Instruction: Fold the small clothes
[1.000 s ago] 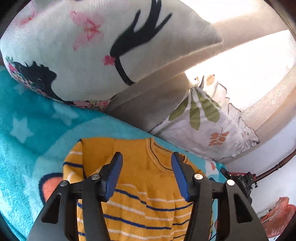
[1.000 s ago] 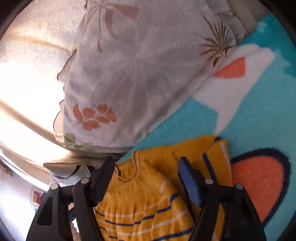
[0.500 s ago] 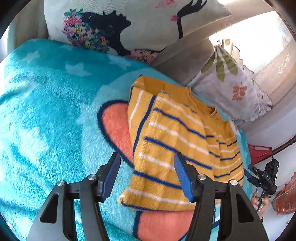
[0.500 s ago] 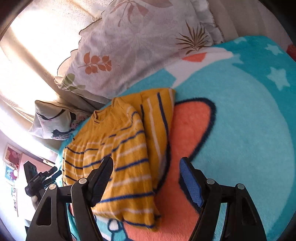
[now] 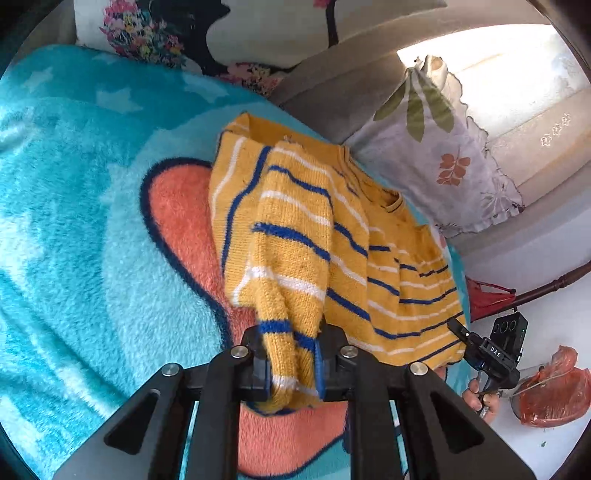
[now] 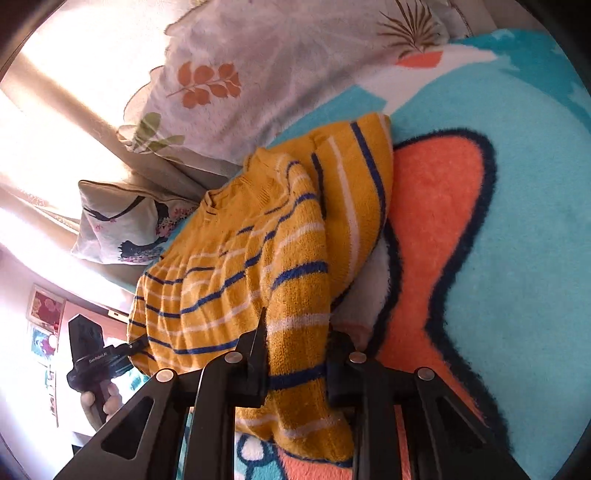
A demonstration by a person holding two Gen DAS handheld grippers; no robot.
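A small yellow knitted sweater (image 5: 332,236) with blue and white stripes lies on a turquoise fleece blanket (image 5: 74,221), sleeves folded over its body. My left gripper (image 5: 291,363) is shut on the sweater's hem at one bottom corner. In the right wrist view the sweater (image 6: 236,266) lies the same way, and my right gripper (image 6: 295,363) is shut on the hem at the other bottom corner. Each gripper shows in the other's view, at the far hem corner (image 5: 491,354) (image 6: 92,362).
The blanket (image 6: 535,221) has an orange patch with a dark outline beside the sweater. A leaf-print pillow (image 5: 439,155) and a pillow with a black silhouette print (image 5: 207,29) lean at the head end. A red plastic bag (image 5: 554,387) lies off the bed's edge.
Both grippers were open above the sweater's neck, then drew back to its hem. Now both have shut on the hem corners.
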